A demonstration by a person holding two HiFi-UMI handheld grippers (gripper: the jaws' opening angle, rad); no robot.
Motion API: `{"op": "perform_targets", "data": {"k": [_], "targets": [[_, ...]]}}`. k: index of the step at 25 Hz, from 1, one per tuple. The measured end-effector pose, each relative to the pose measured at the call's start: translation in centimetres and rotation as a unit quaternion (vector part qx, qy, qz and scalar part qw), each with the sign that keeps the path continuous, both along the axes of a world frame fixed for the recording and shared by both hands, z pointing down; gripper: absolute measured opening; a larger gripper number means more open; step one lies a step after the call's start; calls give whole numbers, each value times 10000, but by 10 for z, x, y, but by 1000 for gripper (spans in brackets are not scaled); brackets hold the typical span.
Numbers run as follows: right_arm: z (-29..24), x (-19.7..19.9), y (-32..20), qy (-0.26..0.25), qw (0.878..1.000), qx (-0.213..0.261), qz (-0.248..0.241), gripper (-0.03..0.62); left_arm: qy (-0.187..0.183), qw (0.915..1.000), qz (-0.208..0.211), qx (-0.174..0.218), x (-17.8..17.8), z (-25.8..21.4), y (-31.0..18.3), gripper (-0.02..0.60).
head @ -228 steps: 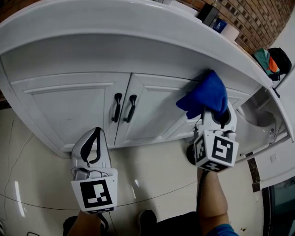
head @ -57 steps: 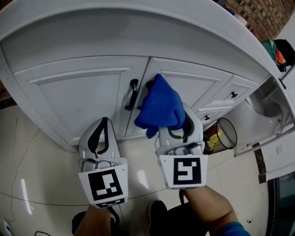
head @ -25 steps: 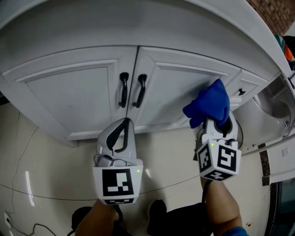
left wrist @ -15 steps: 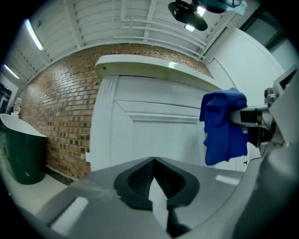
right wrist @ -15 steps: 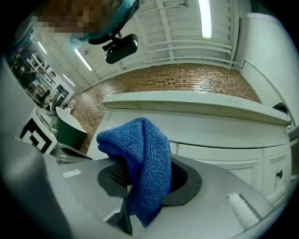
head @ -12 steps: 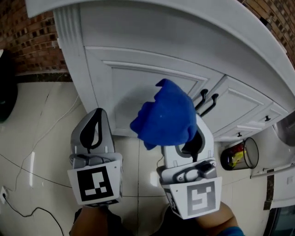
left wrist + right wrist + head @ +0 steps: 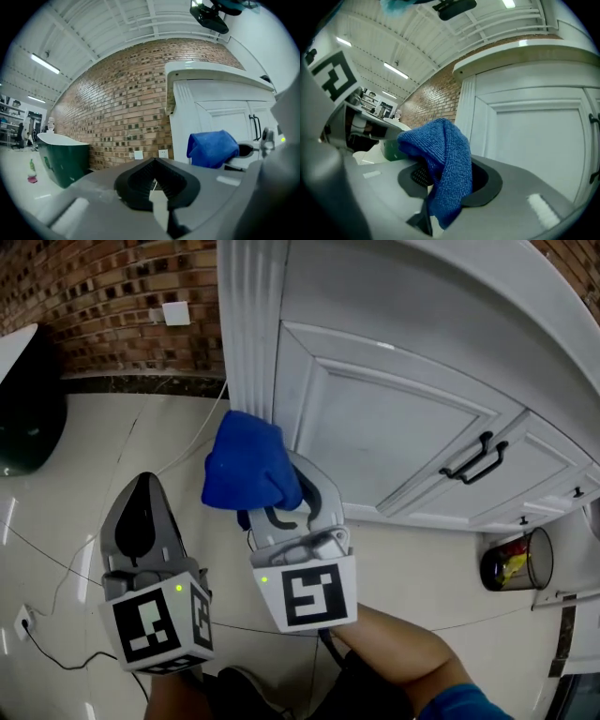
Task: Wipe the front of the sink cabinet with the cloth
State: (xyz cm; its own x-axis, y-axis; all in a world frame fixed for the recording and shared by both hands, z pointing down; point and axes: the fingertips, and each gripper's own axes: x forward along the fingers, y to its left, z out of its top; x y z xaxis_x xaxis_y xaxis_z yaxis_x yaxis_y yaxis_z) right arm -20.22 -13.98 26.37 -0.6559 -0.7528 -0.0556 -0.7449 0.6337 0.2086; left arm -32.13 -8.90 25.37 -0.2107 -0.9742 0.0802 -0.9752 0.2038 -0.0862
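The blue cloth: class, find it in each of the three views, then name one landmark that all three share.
Head view: blue cloth, left of centre, in front of the cabinet's left edge.
Left gripper view: blue cloth, right of centre, at mid-height.
Right gripper view: blue cloth, low centre, close to the camera.
Shared landmark: the white fluted corner post, right beside the cloth.

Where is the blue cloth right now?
In the head view, the blue cloth is left of centre, clamped in the right claw, beside the fluted white corner post.
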Motion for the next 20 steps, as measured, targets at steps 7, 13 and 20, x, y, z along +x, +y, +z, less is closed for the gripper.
{"op": "perform_targets", "data": {"k": [7,13,20], "targets": [[12,16,-10,182,9995,32,256,140,93,9994,339,19,25,1,-12,6],[6,62,-17,315,9977,85,600,140,202,9972,720,83,72,0,-27,6],[6,134,-26,568,9920,1,1128,140,428,9919,1186,123,140,1,-42,6]]}}
